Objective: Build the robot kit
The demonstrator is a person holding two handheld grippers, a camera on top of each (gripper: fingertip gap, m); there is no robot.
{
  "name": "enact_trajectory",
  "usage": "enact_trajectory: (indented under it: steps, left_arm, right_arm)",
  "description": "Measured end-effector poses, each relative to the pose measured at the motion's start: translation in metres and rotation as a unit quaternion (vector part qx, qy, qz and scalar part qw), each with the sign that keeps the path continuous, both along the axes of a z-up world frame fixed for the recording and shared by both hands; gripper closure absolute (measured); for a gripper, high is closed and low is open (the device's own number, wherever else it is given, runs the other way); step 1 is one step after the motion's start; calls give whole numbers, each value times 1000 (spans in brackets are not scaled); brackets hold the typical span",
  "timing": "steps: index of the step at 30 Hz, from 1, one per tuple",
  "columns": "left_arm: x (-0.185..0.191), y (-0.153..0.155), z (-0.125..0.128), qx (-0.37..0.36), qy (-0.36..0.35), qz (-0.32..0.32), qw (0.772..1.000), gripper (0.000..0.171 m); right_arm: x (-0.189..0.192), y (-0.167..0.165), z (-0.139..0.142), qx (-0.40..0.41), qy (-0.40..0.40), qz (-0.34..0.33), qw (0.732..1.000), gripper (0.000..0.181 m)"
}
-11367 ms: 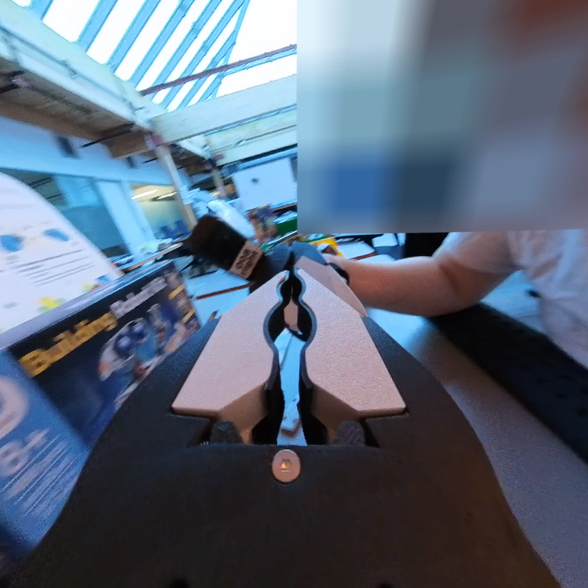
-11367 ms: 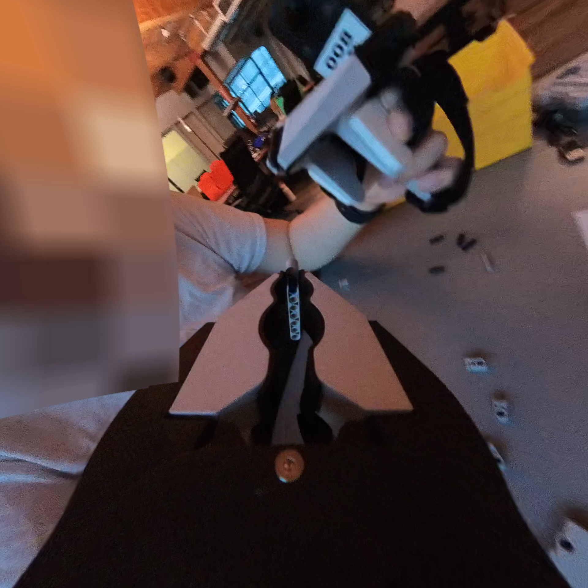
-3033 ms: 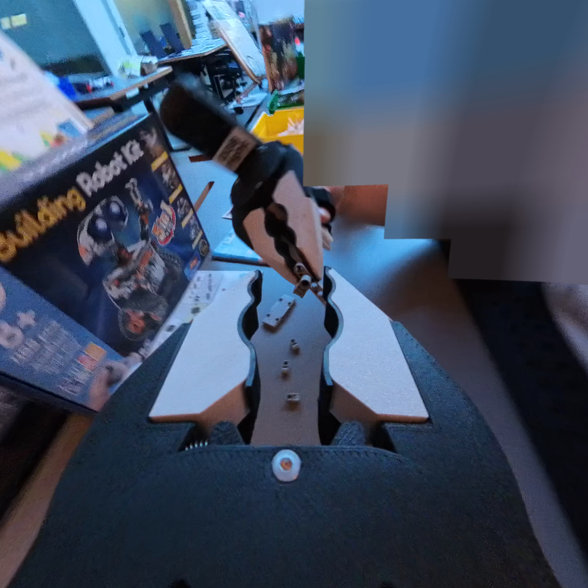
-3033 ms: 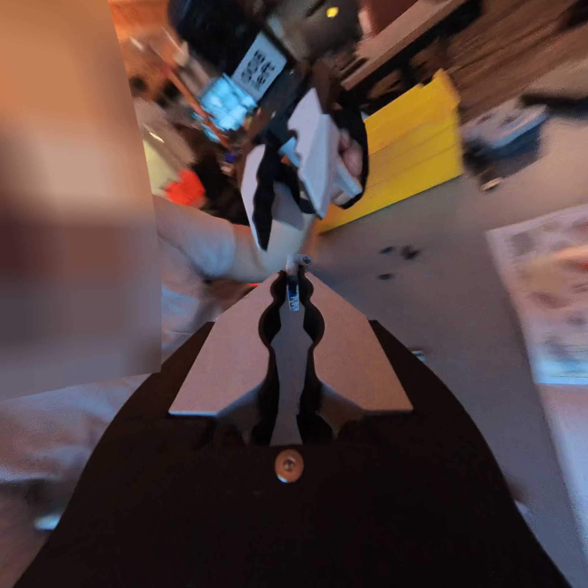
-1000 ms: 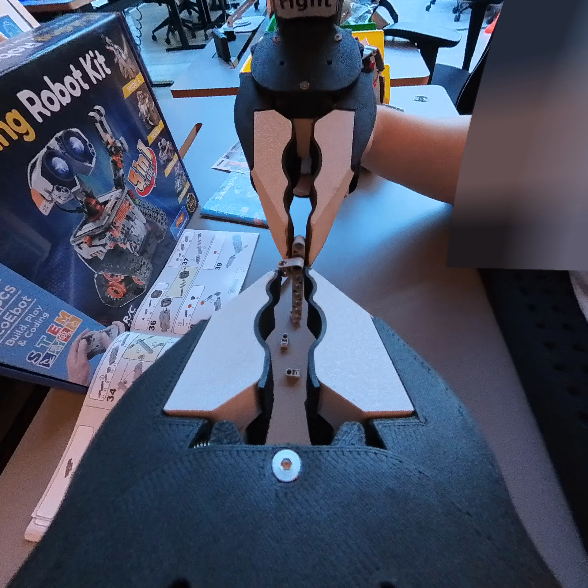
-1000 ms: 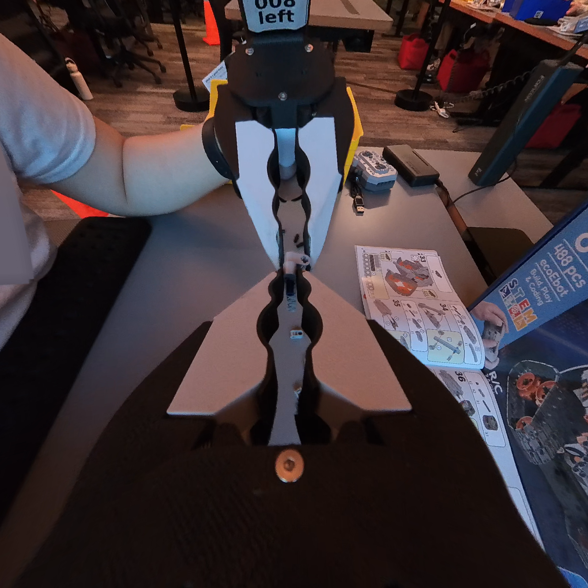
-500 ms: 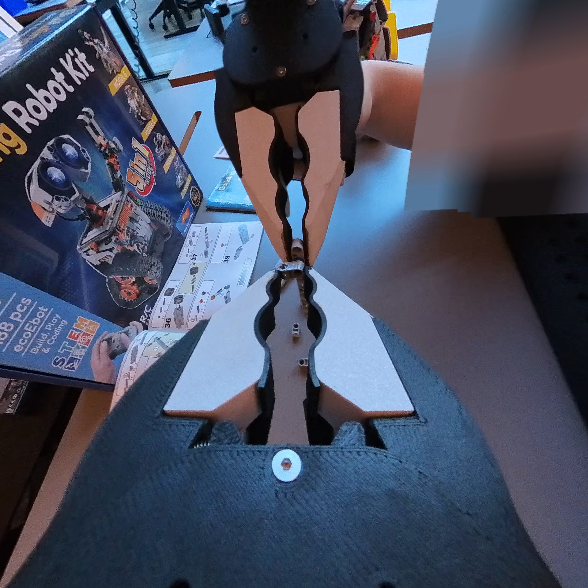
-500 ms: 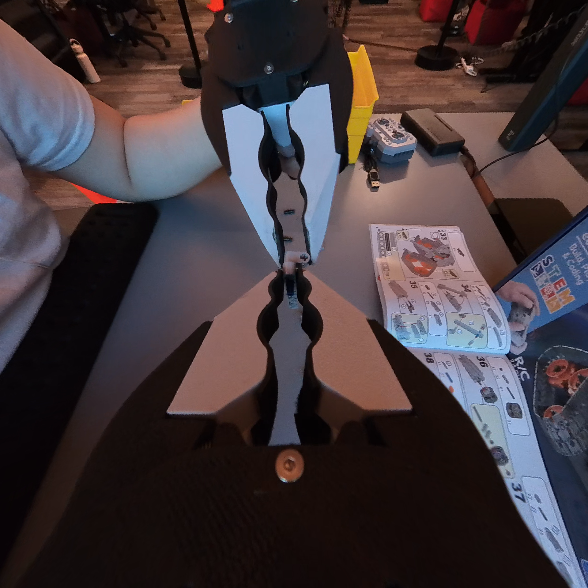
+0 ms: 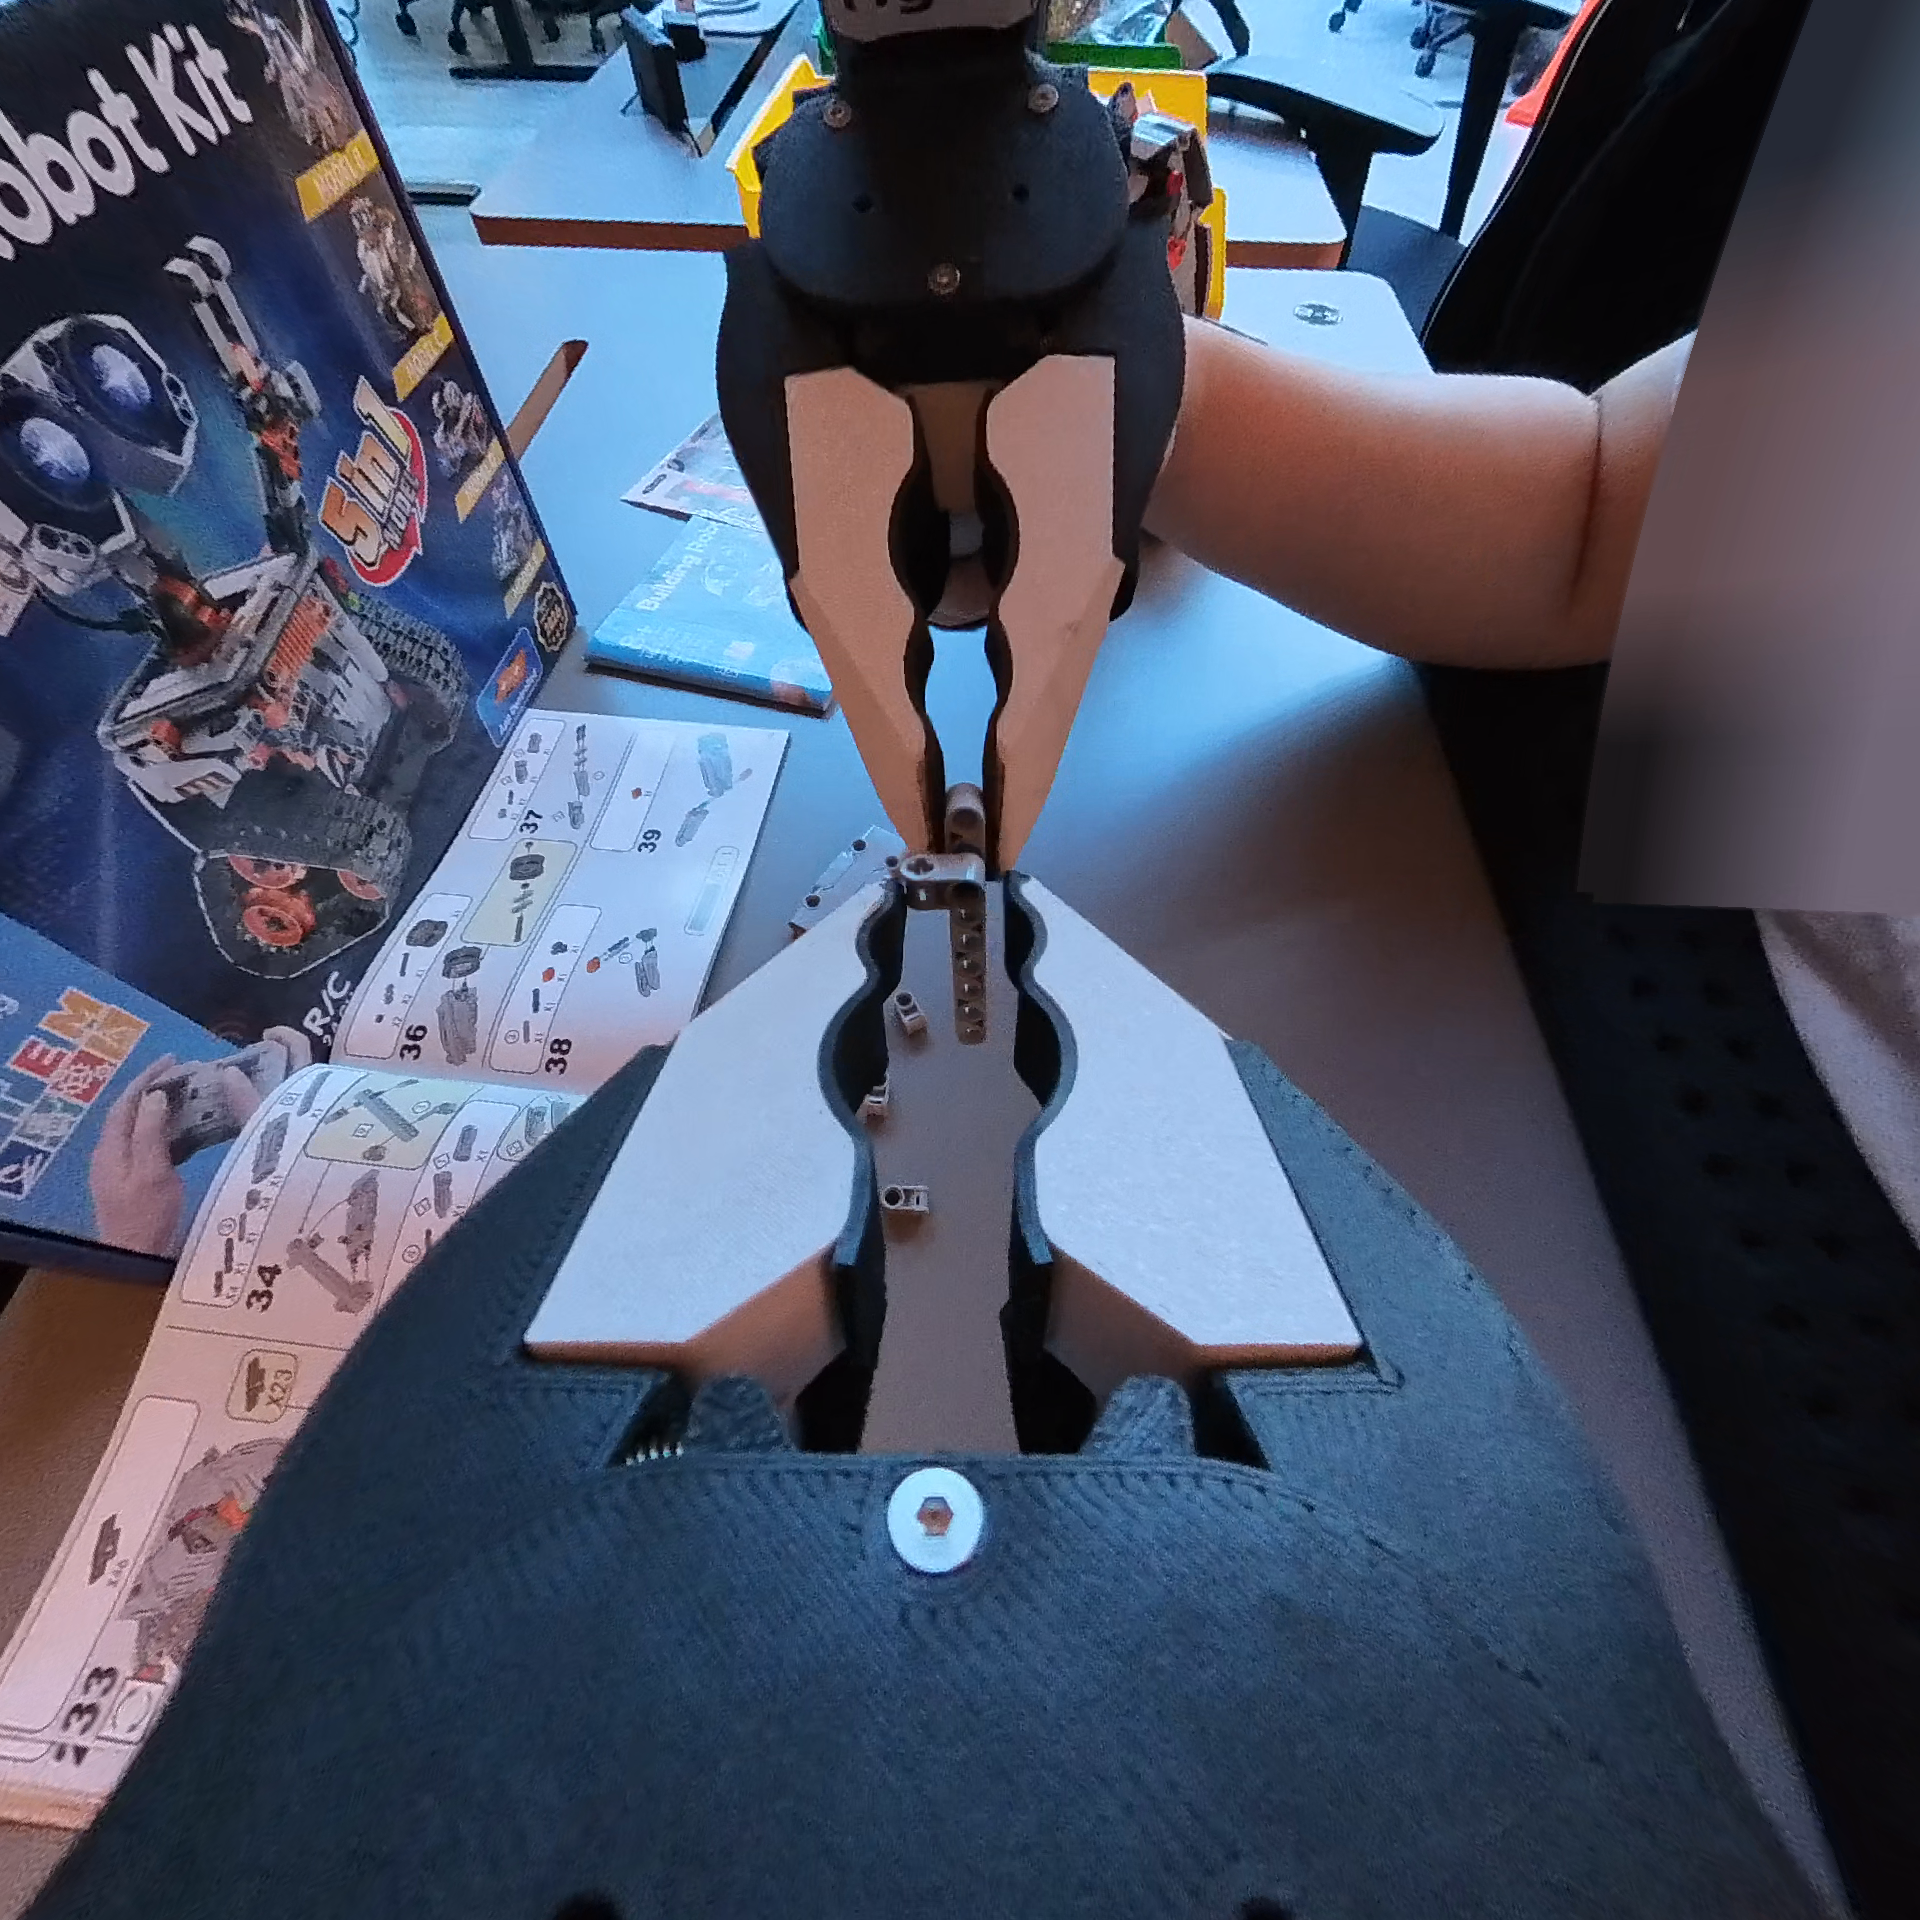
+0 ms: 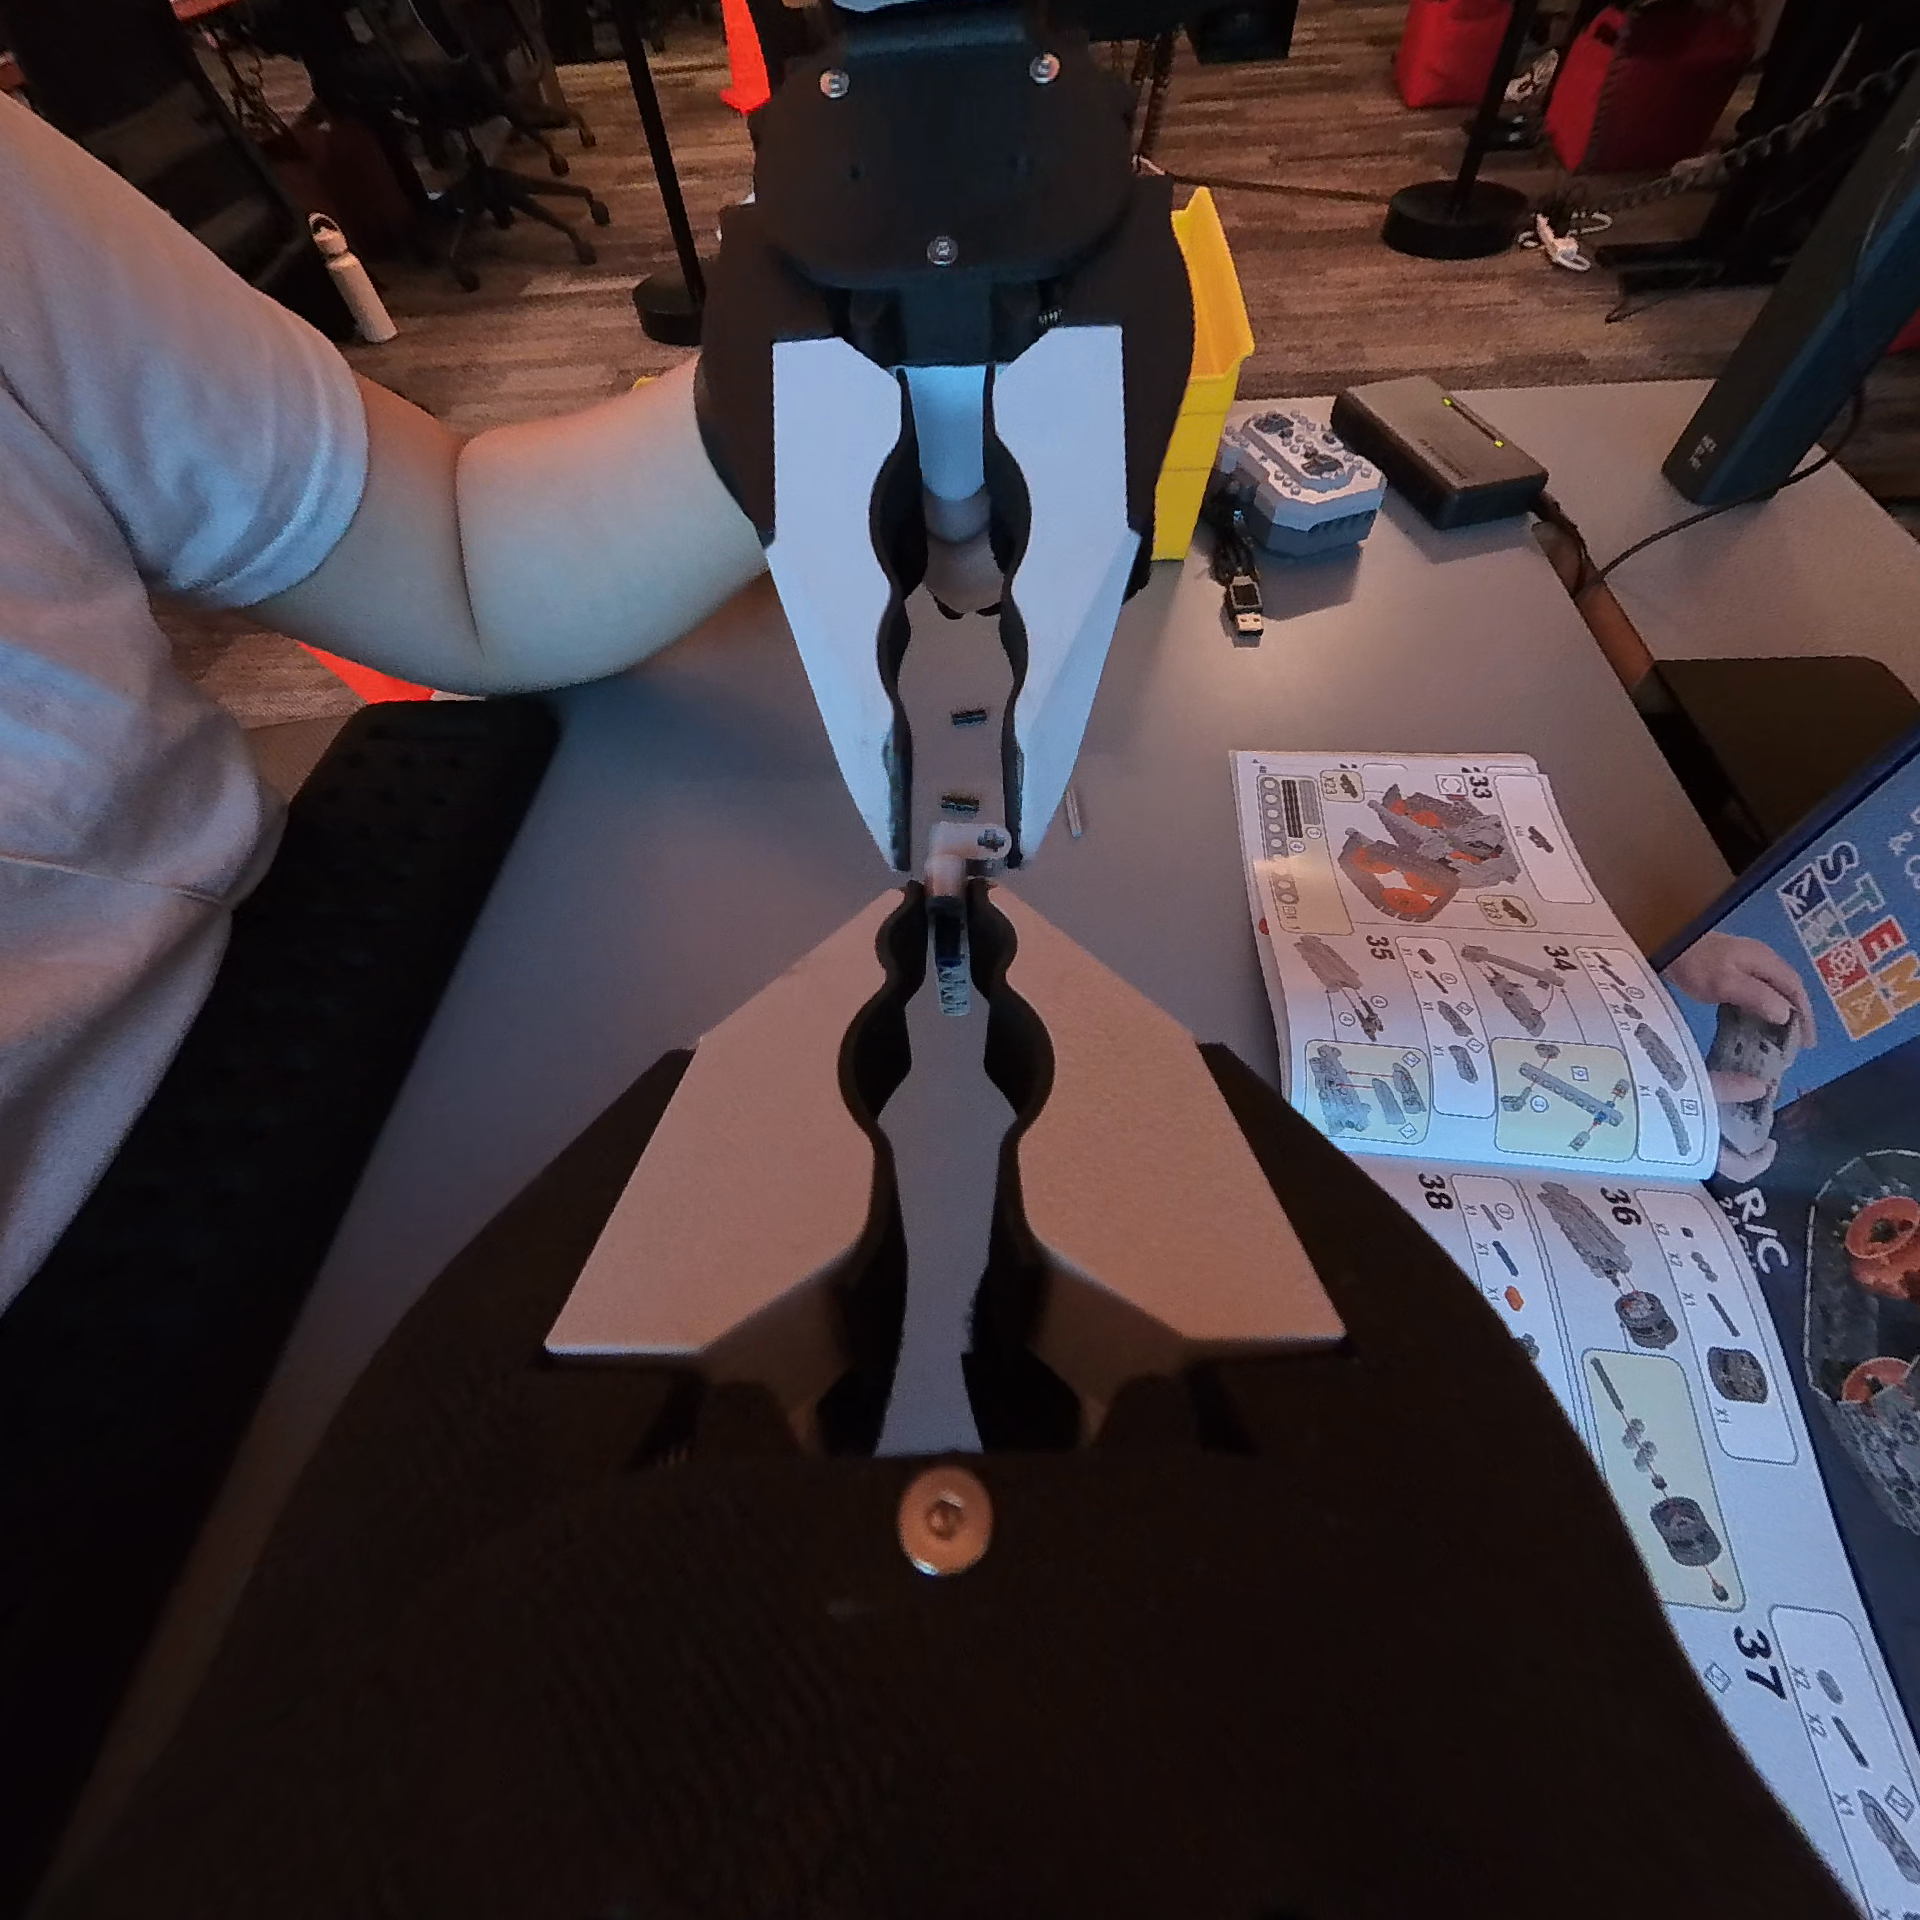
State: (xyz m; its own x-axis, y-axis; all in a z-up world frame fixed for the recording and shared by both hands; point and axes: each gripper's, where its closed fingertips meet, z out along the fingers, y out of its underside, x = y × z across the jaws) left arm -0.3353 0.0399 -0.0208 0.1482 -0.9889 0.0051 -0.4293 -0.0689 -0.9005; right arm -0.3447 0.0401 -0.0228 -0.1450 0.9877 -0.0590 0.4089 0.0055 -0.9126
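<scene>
Both grippers meet tip to tip a little above the grey table [image 9: 1195, 831]. My right gripper [image 10: 945, 899] is shut on a thin grey beam with a row of holes [image 10: 951, 971], which hangs down from its tips. In the left wrist view, this gripper [image 9: 961, 821] comes in from the top, and the beam [image 9: 969, 977] shows below it. My left gripper [image 9: 951, 883] is shut on a small grey connector piece [image 9: 935, 868] at the beam's upper end. In the right wrist view, the left gripper [image 10: 958, 857] comes in from the top, with the pale connector [image 10: 961, 840] between its tips.
A blue kit box [image 9: 208, 520] stands at one table side, with an open instruction booklet [image 9: 582, 883] [image 10: 1455, 987] and a blue leaflet [image 9: 717, 623]. Small loose parts [image 9: 904, 1200] lie below the grippers. A yellow bin [image 10: 1205, 364], a grey control unit [image 10: 1299, 478], a black box [image 10: 1434, 447] and a black mat [image 10: 260, 1039] are also on the table. Only a small space, under 4 cm, lies between the two pairs of fingers.
Both grippers came down from mid-air to just above the table. Three seconds ago my left gripper was wide open; now it is shut on the connector. Over the last second they stay tip to tip.
</scene>
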Motion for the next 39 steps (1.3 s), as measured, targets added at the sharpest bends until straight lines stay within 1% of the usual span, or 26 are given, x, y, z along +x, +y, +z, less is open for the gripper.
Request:
enact_trajectory:
  steps: [3, 10, 12, 13, 15, 21, 25, 29, 32, 36, 38, 39]
  left_arm:
    - [-1, -3, 1, -1, -1, -7, 1000, 150]
    - [-2, 0, 6, 0, -15, -1, 1000, 154]
    - [-2, 3, 9, 4, -24, 8, 1000, 150]
    - [-2, 3, 9, 4, -25, 7, 1000, 154]
    - [-1, 1, 7, 7, -21, 0, 1000, 159]
    - [0, 1, 7, 35, -12, -2, 999, 159]
    - [1, 3, 0, 49, 13, 6, 999, 159]
    - [1, 4, 3, 62, 11, 12, 998, 159]
    - [1, 6, -2, 70, 24, 16, 997, 159]
    - [2, 8, 4, 57, -2, 20, 998, 159]
    - [1, 16, 22, 68, -48, 48, 995, 159]
    - [-1, 19, 33, 62, -76, 63, 993, 155]
  right_arm:
    - [-1, 0, 1, 7, 0, -2, 1000, 175]
    - [1, 1, 5, 20, 4, -7, 1000, 175]
    - [1, 2, 5, 22, 4, -7, 1000, 174]
    - [1, 1, 7, 21, 6, -6, 1000, 174]
    - [1, -1, 6, 28, -1, -5, 1000, 175]
    - [2, -1, 6, 59, -9, -7, 998, 174]
    - [2, 2, 1, 87, -35, -19, 995, 175]
    - [2, 3, 5, 79, -28, -26, 996, 175]
    - [1, 5, 0, 81, -39, -29, 996, 175]
    - [2, 6, 8, 54, -10, -29, 998, 175]
    - [0, 15, 27, 11, 59, -50, 997, 174]
    - [0, 22, 39, -27, 98, -66, 993, 174]
